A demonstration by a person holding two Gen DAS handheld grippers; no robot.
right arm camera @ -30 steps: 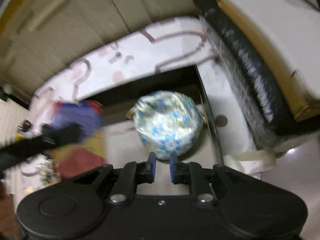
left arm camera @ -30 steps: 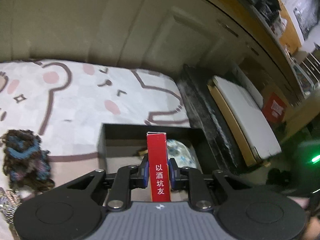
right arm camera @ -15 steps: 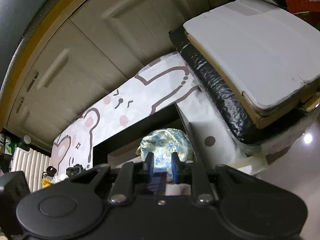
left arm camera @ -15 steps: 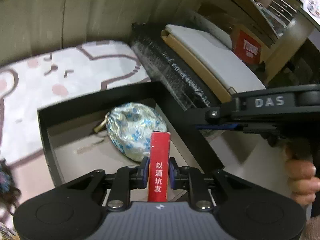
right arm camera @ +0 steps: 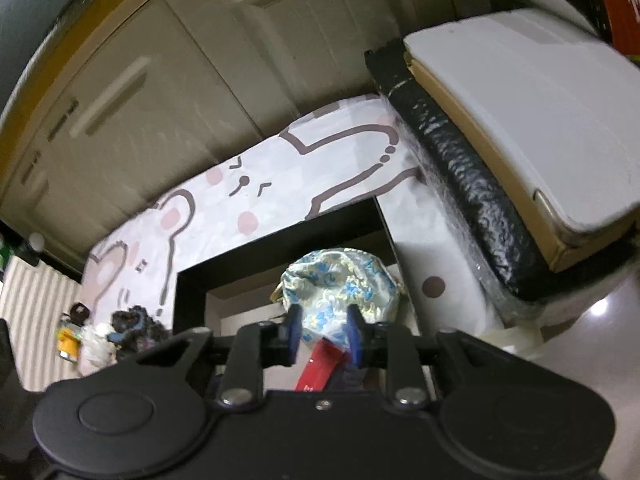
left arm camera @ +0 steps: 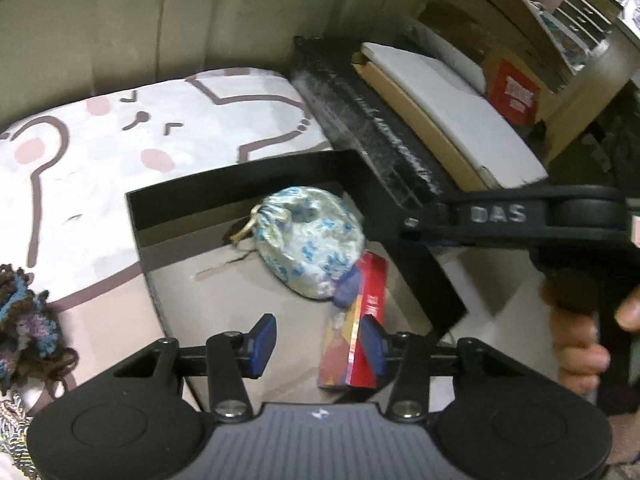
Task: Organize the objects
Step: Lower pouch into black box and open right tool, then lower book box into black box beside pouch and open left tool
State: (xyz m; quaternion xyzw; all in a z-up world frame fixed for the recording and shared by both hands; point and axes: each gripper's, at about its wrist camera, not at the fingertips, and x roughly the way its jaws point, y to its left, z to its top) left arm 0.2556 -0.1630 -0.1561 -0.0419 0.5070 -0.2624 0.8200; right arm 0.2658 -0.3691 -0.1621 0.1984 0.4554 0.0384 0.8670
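Note:
A black open box (left arm camera: 240,184) sits on a cartoon-print mat. Inside it lie a blue-and-white drawstring pouch (left arm camera: 308,240) and a red packet (left arm camera: 360,332). My left gripper (left arm camera: 316,340) is open; the red packet lies tilted in the box beside its right finger. My right gripper (right arm camera: 322,334) is open above the box, with the pouch (right arm camera: 344,284) ahead and the red packet (right arm camera: 320,364) just below its fingers. Its body shows from the right in the left wrist view (left arm camera: 500,220).
A knitted dark and blue bundle (left arm camera: 28,320) lies on the mat (left arm camera: 120,128) to the left of the box. A black-wrapped slab (left arm camera: 360,120) topped with white and tan boards (left arm camera: 448,112) flanks the box on the right. Cabinet doors stand behind.
My left gripper opened and let the red packet go; it now lies tilted in the box by the pouch. My right gripper's fingers have spread wider.

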